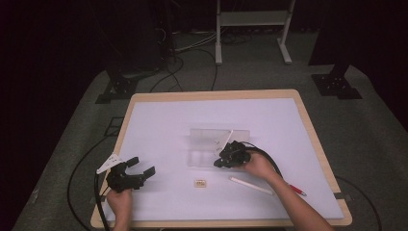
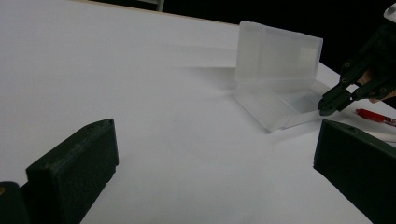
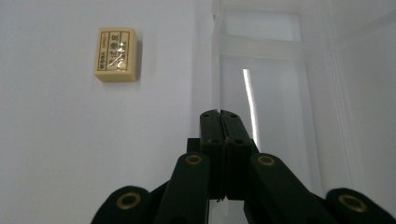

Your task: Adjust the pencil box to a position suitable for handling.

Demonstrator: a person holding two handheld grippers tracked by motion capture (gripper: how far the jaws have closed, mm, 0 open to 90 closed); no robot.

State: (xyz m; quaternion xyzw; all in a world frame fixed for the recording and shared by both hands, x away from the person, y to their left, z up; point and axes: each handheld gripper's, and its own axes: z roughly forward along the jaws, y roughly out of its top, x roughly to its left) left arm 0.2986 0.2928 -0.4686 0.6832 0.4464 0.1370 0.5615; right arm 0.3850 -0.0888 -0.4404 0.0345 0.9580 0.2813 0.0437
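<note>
A clear plastic box lies open in the middle of the white table, its lid standing upright behind the shallow tray. My right gripper is shut, its tips right at the tray's side wall. I cannot tell whether the thin wall is pinched between them. From the left gripper view, the right gripper touches the tray's near corner. My left gripper rests at the table's front left, open and holding nothing. A cream eraser lies in front of the box.
A white pen and a red pen lie at the front right, by the right forearm. The table's wooden rim frames the white mat. Cables trail off the left edge to the floor.
</note>
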